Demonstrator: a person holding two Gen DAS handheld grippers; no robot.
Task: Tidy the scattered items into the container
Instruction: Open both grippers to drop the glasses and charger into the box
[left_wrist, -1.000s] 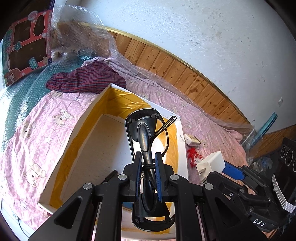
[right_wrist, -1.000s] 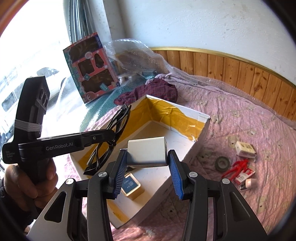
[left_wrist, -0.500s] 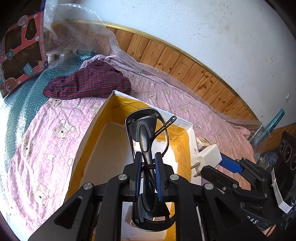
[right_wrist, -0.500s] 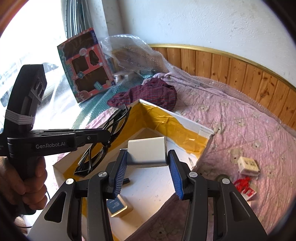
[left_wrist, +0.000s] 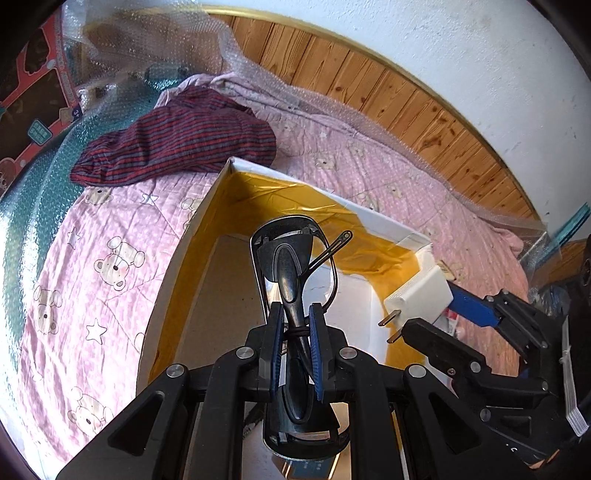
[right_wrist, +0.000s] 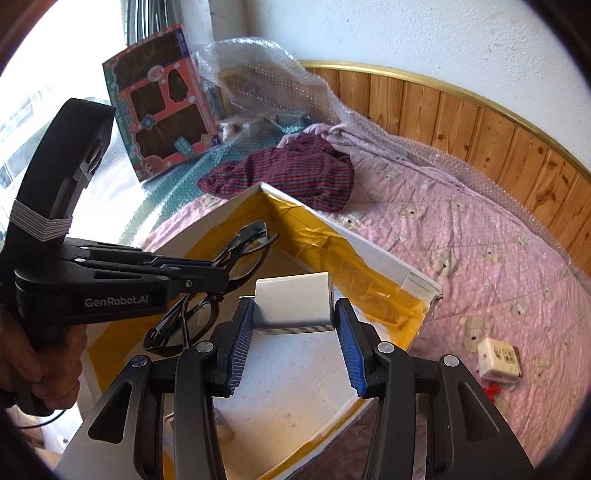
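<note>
both grippers hang side by side over the open box on the pink bedspread, the left gripper pinched narrow on black glasses and the right gripper clamping a white charger. a hand grips the left handle at the frame edge. the charger's prongs show only from the left wrist camera, and something low in the box is blocked by the glasses.
</note>
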